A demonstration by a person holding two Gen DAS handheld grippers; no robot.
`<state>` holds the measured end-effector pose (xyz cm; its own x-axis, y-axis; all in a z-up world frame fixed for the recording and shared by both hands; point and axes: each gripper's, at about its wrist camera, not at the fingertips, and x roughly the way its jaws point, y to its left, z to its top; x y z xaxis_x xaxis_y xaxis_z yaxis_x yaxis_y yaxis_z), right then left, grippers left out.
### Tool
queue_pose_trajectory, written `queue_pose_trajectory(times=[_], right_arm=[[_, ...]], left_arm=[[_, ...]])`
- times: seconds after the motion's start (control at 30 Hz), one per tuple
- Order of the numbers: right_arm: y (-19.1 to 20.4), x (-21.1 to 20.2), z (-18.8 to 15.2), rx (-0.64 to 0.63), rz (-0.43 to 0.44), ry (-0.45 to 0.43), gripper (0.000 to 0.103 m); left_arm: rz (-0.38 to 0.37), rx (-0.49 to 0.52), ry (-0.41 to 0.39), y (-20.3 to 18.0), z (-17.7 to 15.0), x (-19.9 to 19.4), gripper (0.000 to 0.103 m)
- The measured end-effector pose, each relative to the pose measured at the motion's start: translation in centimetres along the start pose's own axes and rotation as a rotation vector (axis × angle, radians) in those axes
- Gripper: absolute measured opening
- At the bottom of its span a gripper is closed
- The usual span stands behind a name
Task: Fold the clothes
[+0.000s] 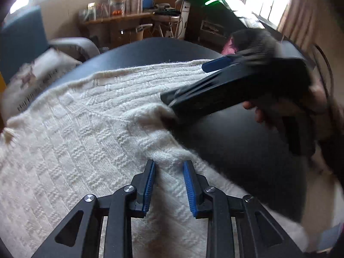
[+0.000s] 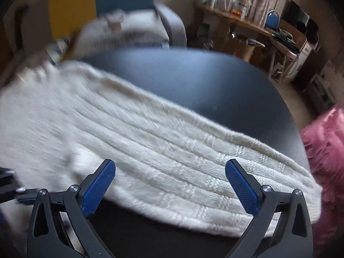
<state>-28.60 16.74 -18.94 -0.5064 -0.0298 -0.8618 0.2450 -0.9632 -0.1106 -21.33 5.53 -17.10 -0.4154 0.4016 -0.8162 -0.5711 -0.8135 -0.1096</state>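
Note:
A cream cable-knit sweater (image 1: 86,129) lies spread over a dark round table (image 1: 225,146). My left gripper (image 1: 169,172) sits at the sweater's near edge, with a raised ridge of knit pinched between its blue pads. My right gripper (image 1: 182,82), held by a hand (image 1: 260,116), reaches in from the right with its lower finger at a fluffy fold of the sweater. In the right wrist view that gripper (image 2: 169,165) stands wide open above the ribbed sweater (image 2: 150,142), with nothing pressed between its pads. The bare table (image 2: 182,75) shows beyond.
A pink cloth (image 2: 326,150) lies at the table's right edge. A blue and grey armchair (image 2: 167,25) with pale folded fabric (image 2: 120,32) on it stands behind the table. A cluttered wooden shelf (image 1: 120,19) lines the far wall.

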Motion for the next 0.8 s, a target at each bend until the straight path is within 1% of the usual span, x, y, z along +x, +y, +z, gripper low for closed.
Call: queue_pose_trajectory(times=[0.03,0.1,0.13,0.2,0.27,0.3,0.33,0.4,0.5,0.6,0.7,0.77,0.8], right_arm=[[-0.1,0.5,-0.2,0.012,-0.011,0.014,0.103],[-1.4,0.7,0.0,0.086,0.029,0.02,0.103],[-1.5,0.6,0.0,0.087,0.03,0.015,0.103],[-1.8,0.0,-0.1,0.098,0.036,0.006,0.103],[-2.4,-0.9,0.0,0.13,0.048,-0.013,0.103],[-2.4,-1.1,0.4,0.156,0.073,-0.016,0.103],[-2.5,-1.3,0.7,0.179,0.095,-0.019,0.103],[-2.3,-1.3,1.5,0.193,0.11,-0.024,0.103],[-1.8,-0.3,2.8,0.177,0.089,-0.02,0.103],[-1.4,1.5,3.9,0.185,0.02,0.0,0.103],[-1.4,3.2,4.5,0.206,-0.035,0.014,0.103],[-1.6,3.5,4.7,0.223,-0.045,0.006,0.103],[-1.6,3.6,4.8,0.223,-0.053,0.002,0.103]], left_arm=[[0.005,0.004,-0.007,-0.1,-0.1,0.0,0.027],[-0.013,-0.014,-0.021,0.3,0.0,-0.5,0.027],[-0.025,-0.026,-0.028,0.6,0.1,-0.7,0.027],[-0.019,-0.056,-0.068,2.0,0.8,-1.7,0.027],[0.011,-0.104,-0.092,4.3,1.7,-2.1,0.027],[0.035,-0.136,-0.1,5.8,2.3,-2.2,0.027],[0.064,-0.171,-0.107,7.5,3.0,-2.2,0.027],[0.129,-0.239,-0.112,11.0,4.2,-1.9,0.027],[0.211,-0.326,-0.108,15.2,5.8,-1.1,0.027],[0.287,-0.383,-0.07,17.9,6.6,0.5,0.027],[0.336,-0.438,-0.056,19.5,6.3,2.0,0.027],[0.364,-0.425,-0.056,19.0,6.3,2.2,0.027],[0.37,-0.416,-0.057,18.6,6.0,1.6,0.027]])
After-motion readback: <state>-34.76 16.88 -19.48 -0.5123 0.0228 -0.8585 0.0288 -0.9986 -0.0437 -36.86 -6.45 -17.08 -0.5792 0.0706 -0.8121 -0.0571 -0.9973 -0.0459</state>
